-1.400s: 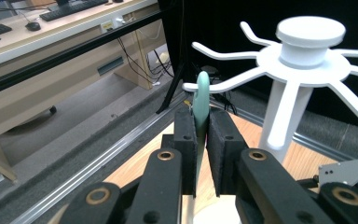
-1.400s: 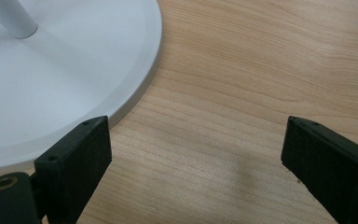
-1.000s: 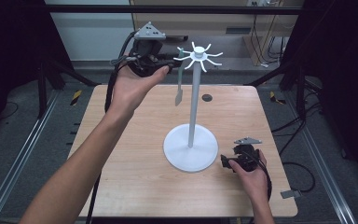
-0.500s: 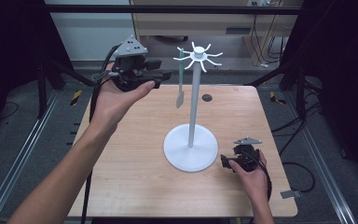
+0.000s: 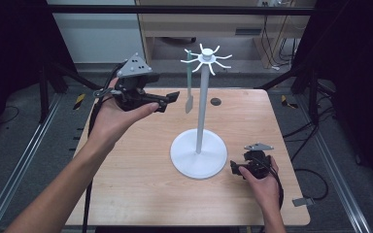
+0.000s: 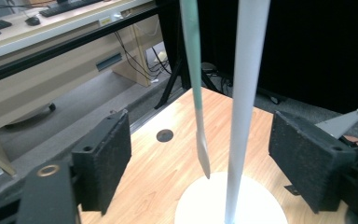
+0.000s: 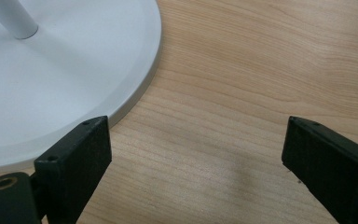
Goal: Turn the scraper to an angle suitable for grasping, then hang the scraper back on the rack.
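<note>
High view: a white stand (image 5: 198,154) with a round base and a crown of hooks at its top stands on the table (image 5: 141,194), and a slim green-handled spatula (image 5: 189,82) hangs straight down from one of the hooks on the stand's left side, its pale blade lowest. The left gripper (image 5: 169,101) is held up in the air to the left of the spatula, jaws wide apart and pointing toward it, near but not touching. The right gripper (image 5: 234,168) sits low at the table just beside the base's right edge, well away from the hanging tool.

Left gripper view puts the relation plainly: the spatula (image 6: 196,93) hangs between the two open pads (image 6: 103,158), a little left of the white pole (image 6: 244,112), which also falls inside the gap farther back. The tool's long axis is vertical, across the line along which the jaws close. So the left hand is clearly the nearer one, and my judgement is that a forward move would need to bring the pads around the spatula alone, short of the pole.

Right gripper view shows its jaws spread wide over bare wood, holding nothing, with the base's rim (image 7: 140,100) at the left.
</note>
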A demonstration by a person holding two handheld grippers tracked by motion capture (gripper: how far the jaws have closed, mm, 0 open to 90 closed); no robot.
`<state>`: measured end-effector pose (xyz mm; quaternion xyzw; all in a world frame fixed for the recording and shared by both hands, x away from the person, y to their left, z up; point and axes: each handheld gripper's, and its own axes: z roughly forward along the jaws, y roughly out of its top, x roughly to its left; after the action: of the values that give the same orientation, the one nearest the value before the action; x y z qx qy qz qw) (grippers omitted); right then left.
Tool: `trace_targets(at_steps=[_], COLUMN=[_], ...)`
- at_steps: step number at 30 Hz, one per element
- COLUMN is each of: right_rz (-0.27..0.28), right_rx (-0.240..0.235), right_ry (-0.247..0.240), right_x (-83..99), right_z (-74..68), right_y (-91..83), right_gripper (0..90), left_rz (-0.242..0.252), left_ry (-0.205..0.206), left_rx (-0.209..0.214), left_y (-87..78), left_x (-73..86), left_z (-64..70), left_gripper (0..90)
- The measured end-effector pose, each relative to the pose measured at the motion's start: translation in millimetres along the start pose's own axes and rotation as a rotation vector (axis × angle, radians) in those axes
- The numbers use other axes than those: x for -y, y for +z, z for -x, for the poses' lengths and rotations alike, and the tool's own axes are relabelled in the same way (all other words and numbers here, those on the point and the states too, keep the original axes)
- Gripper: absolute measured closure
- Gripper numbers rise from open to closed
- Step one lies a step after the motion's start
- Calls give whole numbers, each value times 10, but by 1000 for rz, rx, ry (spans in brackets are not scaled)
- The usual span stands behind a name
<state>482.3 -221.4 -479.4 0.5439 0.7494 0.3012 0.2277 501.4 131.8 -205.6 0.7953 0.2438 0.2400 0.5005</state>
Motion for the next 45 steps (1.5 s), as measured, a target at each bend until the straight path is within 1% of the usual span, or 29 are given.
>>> trace_targets(at_steps=[4, 5, 6, 10, 12, 15, 20, 22, 23, 26, 27, 33, 36, 42, 45], right_rz=[-1, 1, 2, 2, 2, -1, 1, 2, 2, 4, 2, 3, 6, 8, 8], right_rx=[0, 0, 1, -1, 1, 1, 2, 3, 3, 5, 6, 7, 7, 6, 8], right_ry=[1, 1, 0, 0, 0, 1, 1, 0, 2, 4, 3, 10, 11, 8, 8], right_x=[1, 1, 0, 0, 0, 2, 1, 1, 1, 1, 1, 2, 2, 2, 2], right_z=[4, 6, 7, 2, 0, 4, 6, 7, 7, 8, 10, 13, 17, 21, 23], right_y=[-1, 0, 2, 1, 1, -4, -3, -2, -2, -5, -7, -7, -11, -14, -16], right_gripper=[84, 85, 84, 84, 84, 84, 84, 83, 83, 83, 83, 79, 78, 77, 77], left_rz=[-6, 2, 0, 8, 12, 9, 2, -2, -3, -8, -20, -29, -36, -49, -54], left_ry=[17, 17, 26, 33, 30, 40, 34, 39, 37, 40, 40, 14, 12, 5, 9], left_rx=[3, 2, 0, -7, -9, -10, -4, -3, 3, 3, -2, -6, -5, -8, -11], left_y=[4, 7, 3, 0, 1, -3, 1, 1, 2, 7, 7, 10, 19, 41, 49], left_x=[38, 52, 64, 129, 159, 197, 315, 374, 405, 500, 546, 709, 797, 927, 979], left_z=[44, 60, 66, 93, 105, 112, 128, 133, 139, 133, 127, 84, 64, 33, 23], left_gripper=[175, 172, 168, 145, 134, 116, 99, 95, 93, 87, 85, 83, 78, 70, 69])
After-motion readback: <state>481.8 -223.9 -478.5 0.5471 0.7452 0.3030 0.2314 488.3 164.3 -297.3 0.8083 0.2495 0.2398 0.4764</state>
